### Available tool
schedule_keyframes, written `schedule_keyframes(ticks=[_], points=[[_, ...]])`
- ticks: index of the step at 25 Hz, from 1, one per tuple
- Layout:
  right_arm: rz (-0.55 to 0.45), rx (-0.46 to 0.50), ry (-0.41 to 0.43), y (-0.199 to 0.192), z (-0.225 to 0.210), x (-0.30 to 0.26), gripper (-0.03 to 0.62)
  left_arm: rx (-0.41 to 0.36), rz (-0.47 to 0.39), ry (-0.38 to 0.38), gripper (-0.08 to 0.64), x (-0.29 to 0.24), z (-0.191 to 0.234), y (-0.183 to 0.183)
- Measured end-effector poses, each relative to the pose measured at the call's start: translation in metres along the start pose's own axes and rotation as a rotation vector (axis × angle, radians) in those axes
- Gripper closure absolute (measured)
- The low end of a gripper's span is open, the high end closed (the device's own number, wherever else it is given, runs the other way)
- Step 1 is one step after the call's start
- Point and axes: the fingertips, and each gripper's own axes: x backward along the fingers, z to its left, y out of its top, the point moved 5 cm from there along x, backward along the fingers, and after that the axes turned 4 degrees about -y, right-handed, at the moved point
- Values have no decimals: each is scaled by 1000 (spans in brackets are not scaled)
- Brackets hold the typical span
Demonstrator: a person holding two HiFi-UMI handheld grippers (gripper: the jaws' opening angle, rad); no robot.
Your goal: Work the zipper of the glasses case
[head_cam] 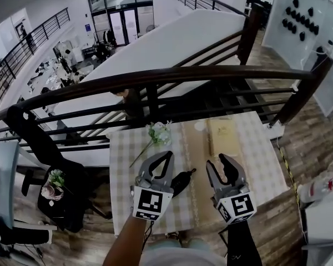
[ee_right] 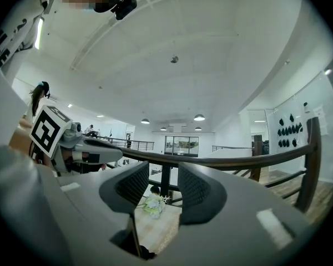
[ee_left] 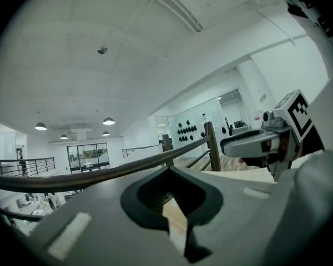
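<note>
1. Left gripper (head_cam: 167, 157) is clenched tip to tip with nothing in it; right gripper (head_cam: 216, 163) is released, jaws apart, empty.
2. Black glasses case (head_cam: 182, 180) lies on the checked surface (head_cam: 122, 154), showing between both grippers in the head view.
3. Flowers (head_cam: 159, 133) and a tan flat object (head_cam: 222, 136) sit farther back.

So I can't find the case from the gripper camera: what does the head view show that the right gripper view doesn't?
Only the head view: the black glasses case lying on the checked table, between the left gripper and the right gripper, plus what looks like a tan book. Only the right gripper view: the ceiling lamps overhead. Both: the white flowers, the dark railing and the left gripper.
</note>
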Motion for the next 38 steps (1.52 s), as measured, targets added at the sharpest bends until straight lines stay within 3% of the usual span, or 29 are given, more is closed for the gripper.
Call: schedule_keyframes(ticks=[12,22,38], points=[[6,11,-27,1,-6,-17,400,28,-28,-47,551,-16,11,-4],[16,10,22,-4,-5,-32,400,52,-30,-27,551,-16,17,-12],[29,-42,282,-17,-47,-79,402,71,81,137,523,-45,-7,-26]])
